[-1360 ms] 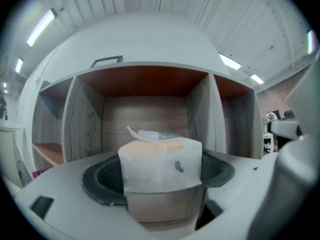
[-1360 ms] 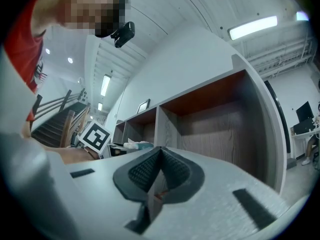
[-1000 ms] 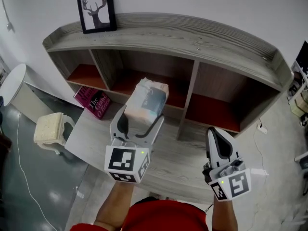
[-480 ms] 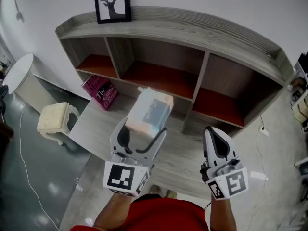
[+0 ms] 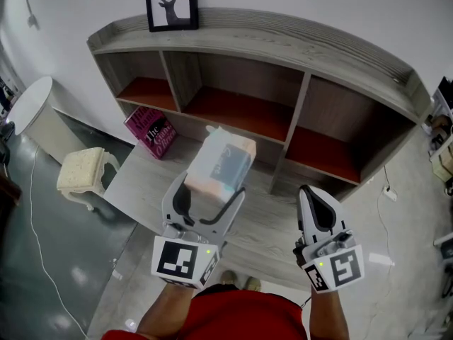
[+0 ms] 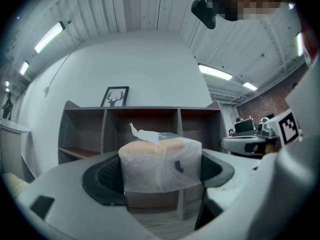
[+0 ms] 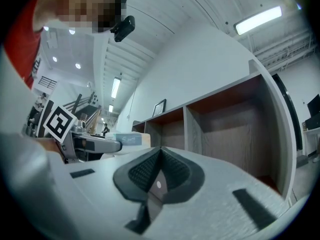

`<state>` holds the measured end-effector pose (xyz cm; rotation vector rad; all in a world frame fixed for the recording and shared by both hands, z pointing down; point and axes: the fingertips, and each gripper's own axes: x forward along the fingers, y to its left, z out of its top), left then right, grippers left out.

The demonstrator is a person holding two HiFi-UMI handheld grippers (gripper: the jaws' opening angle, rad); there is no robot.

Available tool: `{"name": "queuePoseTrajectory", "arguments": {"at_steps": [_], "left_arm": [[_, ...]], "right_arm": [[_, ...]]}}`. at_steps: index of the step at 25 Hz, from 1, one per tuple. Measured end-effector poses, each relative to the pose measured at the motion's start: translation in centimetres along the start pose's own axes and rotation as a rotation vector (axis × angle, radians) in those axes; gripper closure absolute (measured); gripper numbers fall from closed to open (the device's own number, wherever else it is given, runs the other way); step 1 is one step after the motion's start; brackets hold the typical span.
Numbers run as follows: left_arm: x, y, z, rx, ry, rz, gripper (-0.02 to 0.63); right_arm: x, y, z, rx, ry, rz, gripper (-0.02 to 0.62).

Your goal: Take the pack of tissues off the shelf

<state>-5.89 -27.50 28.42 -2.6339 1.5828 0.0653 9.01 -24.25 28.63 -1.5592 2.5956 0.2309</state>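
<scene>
The pack of tissues (image 5: 221,163), a plastic-wrapped block with a pale blue and peach side, is held out in front of the wooden shelf (image 5: 283,48), clear of its compartments. My left gripper (image 5: 207,190) is shut on it, one jaw on each side. In the left gripper view the tissue pack (image 6: 160,164) fills the space between the dark pads, with the shelf behind it. My right gripper (image 5: 316,205) hangs at the right, shut and empty; in its own view the right gripper (image 7: 159,171) has its pads pressed together, and the tissue pack (image 7: 125,140) shows at the left.
A framed deer picture (image 5: 171,2) stands on the shelf top at the left. A pink book (image 5: 154,132) leans on the lower ledge. A small cream stool (image 5: 83,173) and a white round table (image 5: 28,108) stand on the floor at the left. Cables trail over the floor.
The left gripper has drawn the tissue pack back away from the shelf compartment. The view has shifted slightly; the right gripper has kept its place.
</scene>
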Motion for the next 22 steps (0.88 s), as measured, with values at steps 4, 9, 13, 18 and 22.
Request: {"name": "queuePoseTrajectory", "arguments": {"at_steps": [4, 9, 13, 18, 22], "left_arm": [[0.0, -0.02, 0.07, -0.004, -0.005, -0.002, 0.189], [0.11, -0.03, 0.09, -0.006, -0.005, -0.004, 0.189], [0.16, -0.03, -0.02, -0.009, -0.003, -0.007, 0.189], [0.27, -0.04, 0.0, -0.009, -0.007, -0.012, 0.189], [0.51, 0.0, -0.04, -0.01, -0.009, -0.014, 0.19]], "right_arm": [[-0.17, 0.21, 0.06, -0.006, 0.001, 0.001, 0.591], [-0.42, 0.12, 0.11, -0.009, 0.002, -0.007, 0.591], [-0.57, 0.1, 0.07, -0.011, 0.006, -0.011, 0.591], [-0.61, 0.04, 0.13, -0.015, 0.004, -0.017, 0.591], [-0.49, -0.05, 0.02, -0.017, 0.005, -0.017, 0.592]]}}
